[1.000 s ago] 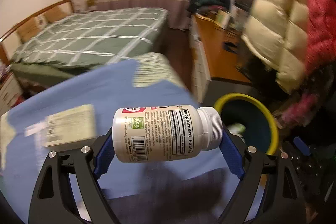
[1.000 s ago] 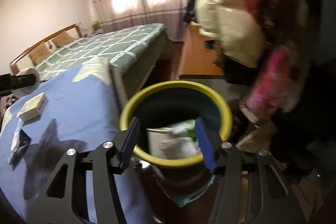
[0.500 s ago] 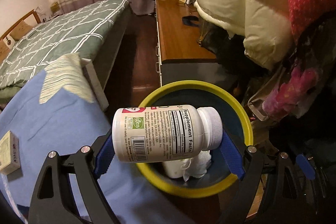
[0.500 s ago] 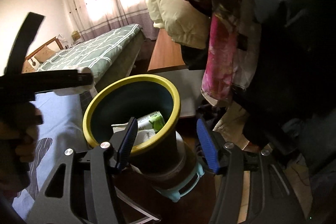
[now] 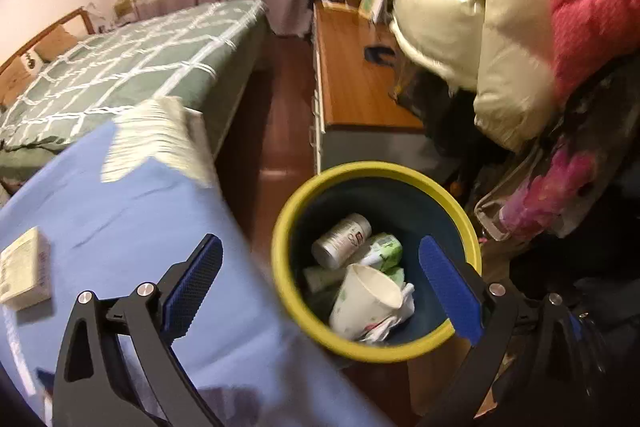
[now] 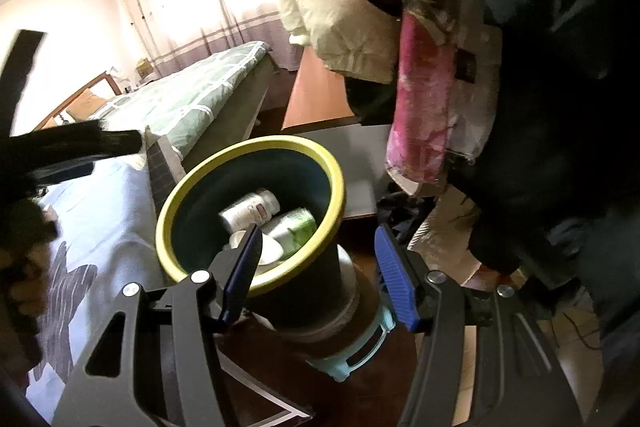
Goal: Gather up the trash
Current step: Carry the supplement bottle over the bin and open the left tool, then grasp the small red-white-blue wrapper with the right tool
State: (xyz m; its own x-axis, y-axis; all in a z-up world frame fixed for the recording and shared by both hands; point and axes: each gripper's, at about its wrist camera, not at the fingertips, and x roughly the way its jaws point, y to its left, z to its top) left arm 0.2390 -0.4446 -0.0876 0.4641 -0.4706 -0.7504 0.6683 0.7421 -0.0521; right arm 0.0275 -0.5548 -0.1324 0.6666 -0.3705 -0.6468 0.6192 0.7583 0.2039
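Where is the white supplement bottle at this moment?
The supplement bottle lies inside the yellow-rimmed bin, at its far side in the left wrist view, beside a green packet and behind a paper cup.

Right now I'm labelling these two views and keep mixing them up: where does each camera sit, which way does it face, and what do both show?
Left wrist: sits on the left gripper, looking down into the bin beside the blue cloth; its own wide-open, empty jaws show.
Right wrist: sits on the right gripper, facing the bin from lower; its open jaws and, at the left edge, the person's hand show.
Shared: the bin, the bottle in it, the bed.
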